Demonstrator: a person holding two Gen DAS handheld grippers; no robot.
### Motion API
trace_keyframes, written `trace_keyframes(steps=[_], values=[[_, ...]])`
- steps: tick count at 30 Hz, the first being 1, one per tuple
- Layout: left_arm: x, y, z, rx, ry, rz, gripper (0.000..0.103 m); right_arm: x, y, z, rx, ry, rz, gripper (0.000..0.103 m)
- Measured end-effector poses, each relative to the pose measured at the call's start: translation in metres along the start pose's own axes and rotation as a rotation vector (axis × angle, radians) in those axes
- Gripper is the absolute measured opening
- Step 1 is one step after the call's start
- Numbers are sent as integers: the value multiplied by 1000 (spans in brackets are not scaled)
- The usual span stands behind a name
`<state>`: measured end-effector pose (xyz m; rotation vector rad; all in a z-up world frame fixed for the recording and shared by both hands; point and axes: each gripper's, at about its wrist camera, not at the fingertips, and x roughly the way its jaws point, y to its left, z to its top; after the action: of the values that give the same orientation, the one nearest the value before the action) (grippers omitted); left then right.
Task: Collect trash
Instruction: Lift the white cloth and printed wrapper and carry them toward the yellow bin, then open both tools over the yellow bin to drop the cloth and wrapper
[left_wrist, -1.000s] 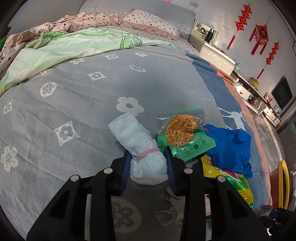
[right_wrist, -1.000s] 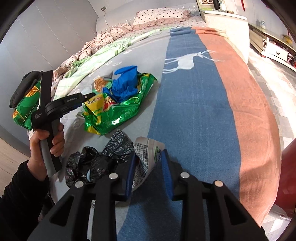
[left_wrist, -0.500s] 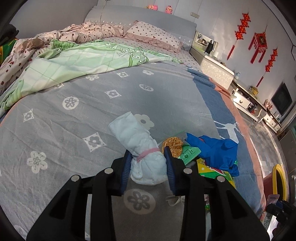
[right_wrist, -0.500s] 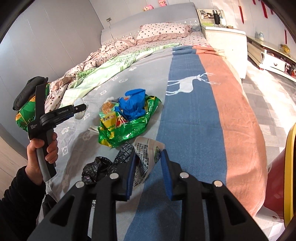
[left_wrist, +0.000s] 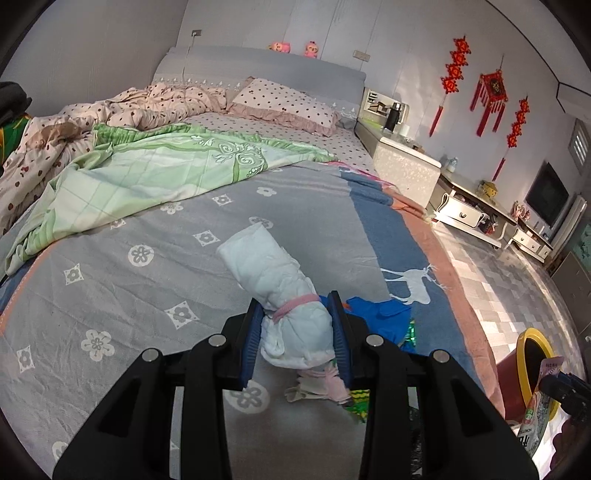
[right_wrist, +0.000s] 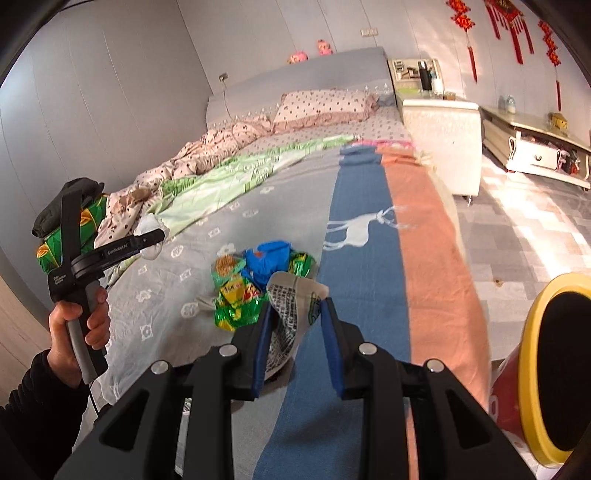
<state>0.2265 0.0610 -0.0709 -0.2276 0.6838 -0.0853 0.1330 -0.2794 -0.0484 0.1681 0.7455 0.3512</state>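
Observation:
My left gripper (left_wrist: 295, 326) is shut on a rolled white diaper (left_wrist: 273, 273) with a pink band, held up above the grey flowered bedspread (left_wrist: 147, 288). The right wrist view shows that gripper (right_wrist: 147, 240) in a person's hand at the left. My right gripper (right_wrist: 297, 325) is shut on a crumpled printed wrapper (right_wrist: 291, 299), also lifted off the bed. On the bed below lies a trash pile: a blue bag (right_wrist: 267, 258), green and yellow snack bags (right_wrist: 236, 301) and a noodle pack (right_wrist: 225, 266). A red bin with a yellow rim (right_wrist: 532, 369) stands on the floor at the bed's right corner.
A crumpled tissue (left_wrist: 317, 384) lies under my left gripper. Green and pink quilts (left_wrist: 155, 173) and a pillow (left_wrist: 288, 103) cover the far half of the bed. A white nightstand (right_wrist: 439, 133) and a low cabinet (right_wrist: 535, 147) line the right wall beyond the tiled floor.
Both grippers have risen off the bed with the diaper and the wrapper still held. The trash pile now sits lower and farther off, and the bin has come into the right view.

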Motion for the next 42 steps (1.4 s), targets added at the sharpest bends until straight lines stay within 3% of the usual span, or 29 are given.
trace_keyframes(steps=[12, 22, 32, 42], values=[[-51, -125, 21, 150, -72, -144, 33, -94, -37, 32, 17, -218, -101, 25], [-61, -246, 17, 269, -65, -291, 33, -164, -118, 40, 124, -325, -244, 25], [-47, -357, -7, 352, -16, -418, 33, -209, -196, 21, 231, -368, -394, 25], [-13, -445, -48, 423, 73, -495, 33, -204, -258, -2, 324, -341, -479, 25]])
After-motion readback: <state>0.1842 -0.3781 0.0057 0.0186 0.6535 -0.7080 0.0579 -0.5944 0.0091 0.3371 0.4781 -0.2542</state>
